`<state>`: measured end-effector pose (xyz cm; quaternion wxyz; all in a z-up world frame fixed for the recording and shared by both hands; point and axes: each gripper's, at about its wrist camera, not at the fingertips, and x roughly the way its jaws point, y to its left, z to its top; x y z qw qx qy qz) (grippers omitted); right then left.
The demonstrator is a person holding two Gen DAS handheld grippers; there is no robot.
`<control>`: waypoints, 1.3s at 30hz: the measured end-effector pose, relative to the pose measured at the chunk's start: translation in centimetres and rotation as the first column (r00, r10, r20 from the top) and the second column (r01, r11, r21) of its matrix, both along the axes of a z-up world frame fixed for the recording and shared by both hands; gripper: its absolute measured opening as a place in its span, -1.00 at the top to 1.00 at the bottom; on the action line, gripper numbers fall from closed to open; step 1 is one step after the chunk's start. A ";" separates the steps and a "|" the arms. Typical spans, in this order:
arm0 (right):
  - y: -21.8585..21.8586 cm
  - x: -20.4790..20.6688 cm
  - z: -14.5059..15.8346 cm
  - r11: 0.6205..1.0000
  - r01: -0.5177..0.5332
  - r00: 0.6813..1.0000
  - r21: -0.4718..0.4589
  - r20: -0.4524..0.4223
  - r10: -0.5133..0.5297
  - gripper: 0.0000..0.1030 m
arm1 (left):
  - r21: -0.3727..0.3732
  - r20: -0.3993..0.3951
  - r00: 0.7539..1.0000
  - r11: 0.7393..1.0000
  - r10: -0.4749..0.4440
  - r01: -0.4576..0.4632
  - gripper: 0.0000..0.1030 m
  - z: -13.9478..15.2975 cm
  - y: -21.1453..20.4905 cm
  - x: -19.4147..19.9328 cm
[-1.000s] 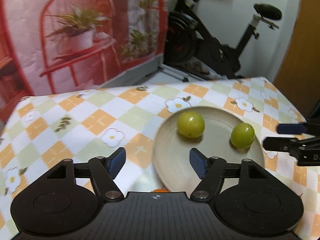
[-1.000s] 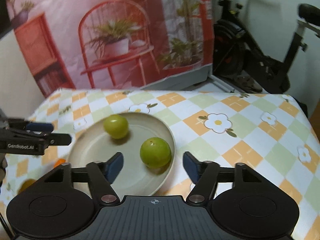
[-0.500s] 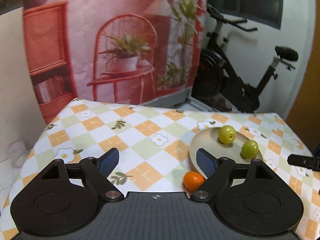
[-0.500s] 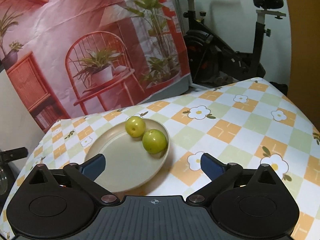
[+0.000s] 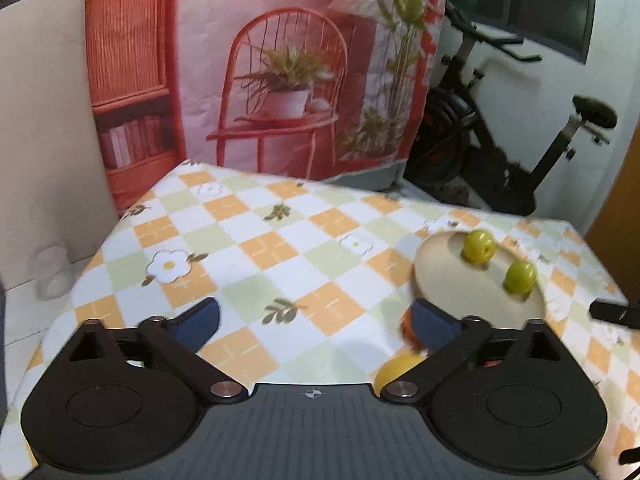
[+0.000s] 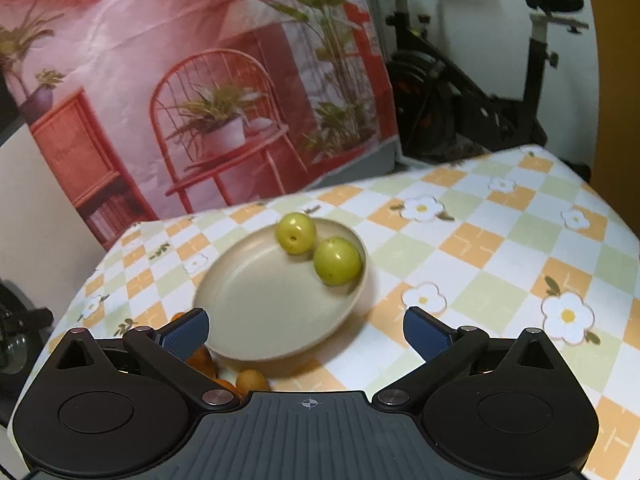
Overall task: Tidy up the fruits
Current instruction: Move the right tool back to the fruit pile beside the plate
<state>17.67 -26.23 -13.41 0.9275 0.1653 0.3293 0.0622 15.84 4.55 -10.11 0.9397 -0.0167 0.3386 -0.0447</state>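
2 green fruits (image 6: 296, 233) in beige plate (image 6: 260, 320), orange fruits (image 6: 202, 360) beside it

Two green fruits (image 6: 296, 233) on beige plate (image 6: 256, 312), beyond wide-open right tool (image 6: 306, 330).

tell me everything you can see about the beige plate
The plate is round, shallow and beige with a low raised rim, matte like ceramic or plastic. It sits flat on the checked floral tablecloth. Two green fruits rest inside near its far rim, close together. Small orange fruits lie on the cloth just outside its near edge. Neither claw touches it.
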 end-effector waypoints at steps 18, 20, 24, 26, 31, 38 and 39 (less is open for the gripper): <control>1.1 0.3 0.1 0.995 -0.095 0.994 -0.032 -0.051 0.093 -1.00 | 0.023 0.096 0.995 1.000 -0.017 0.015 -1.00 -0.1 0.8 -2.3; 1.3 0.2 0.4 0.994 -0.092 0.995 -0.066 -0.045 0.089 -0.99 | 0.026 0.080 0.997 1.000 -0.015 0.013 -1.00 -0.2 1.0 -2.1; 1.4 0.2 0.5 0.991 -0.102 0.994 -0.092 -0.040 0.098 -0.99 | 0.037 0.059 0.998 0.999 -0.011 0.009 -1.00 -0.4 1.1 -1.9; 1.4 0.3 0.4 0.990 -0.106 0.994 -0.094 -0.043 0.102 -0.99 | 0.034 0.046 0.999 0.999 -0.005 0.004 -1.00 -0.6 1.2 -1.8; 1.4 0.5 0.1 0.988 -0.131 0.990 -0.086 -0.062 0.125 -0.99 | 0.025 0.011 1.000 1.000 0.008 -0.009 -1.00 -1.2 1.2 -1.6; 1.8 1.0 -0.8 0.982 -0.164 0.981 -0.091 -0.116 0.153 -0.85 | 0.034 -0.022 0.999 0.999 0.023 -0.022 -0.98 -2.0 1.3 -1.5; 1.9 1.1 -0.9 0.980 -0.176 0.979 -0.091 -0.121 0.165 -0.81 | 0.029 -0.033 0.999 0.999 0.023 -0.023 -0.96 -2.2 1.5 -1.5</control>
